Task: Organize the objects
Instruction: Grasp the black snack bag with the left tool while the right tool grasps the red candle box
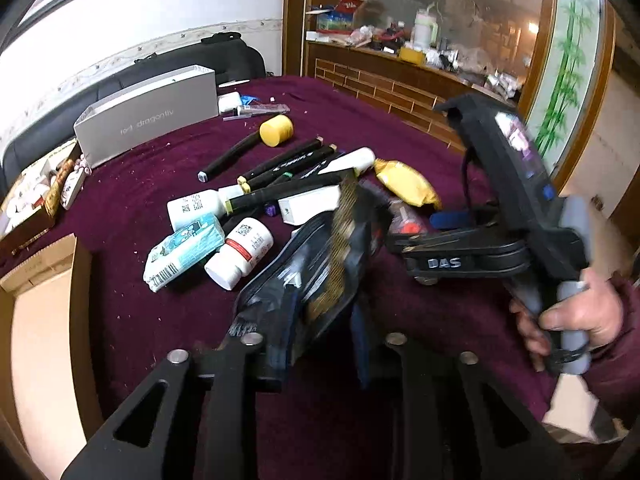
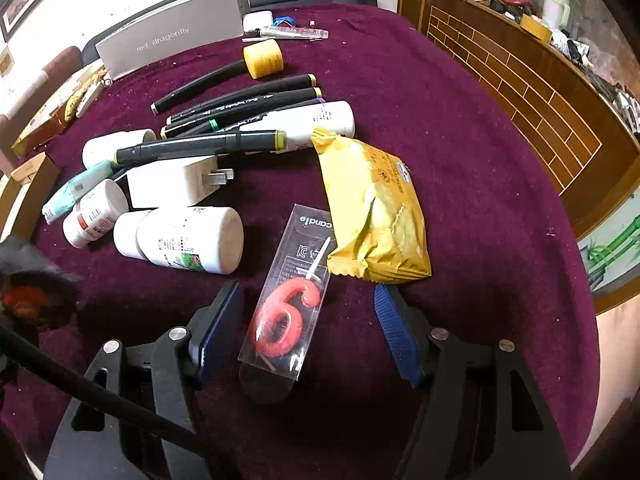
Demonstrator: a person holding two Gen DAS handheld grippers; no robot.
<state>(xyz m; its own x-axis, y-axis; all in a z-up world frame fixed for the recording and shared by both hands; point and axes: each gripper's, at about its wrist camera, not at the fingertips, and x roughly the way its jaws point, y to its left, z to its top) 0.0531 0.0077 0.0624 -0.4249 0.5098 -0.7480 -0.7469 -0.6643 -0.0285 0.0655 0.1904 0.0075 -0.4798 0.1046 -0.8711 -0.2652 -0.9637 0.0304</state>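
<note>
My left gripper (image 1: 320, 344) is shut on a black packet with a gold band (image 1: 320, 264), which is lifted and blurred above the maroon tablecloth (image 1: 400, 128). My right gripper (image 2: 306, 320) stands open, pointing down, with a clear box holding a red "6" candle (image 2: 286, 308) lying on the cloth between its blue pads (image 2: 394, 328); the pads stay clear of the box. In the left wrist view the right gripper (image 1: 420, 228) is at the right, held by a hand (image 1: 580, 316).
Beyond the candle lie a yellow snack packet (image 2: 376, 212), white bottles (image 2: 188, 240), a white plug (image 2: 172, 184), several black markers (image 2: 224, 112), a tissue pack (image 1: 184, 252) and a yellow-headed mallet (image 2: 262, 58). A grey box (image 2: 176, 28) stands at the back.
</note>
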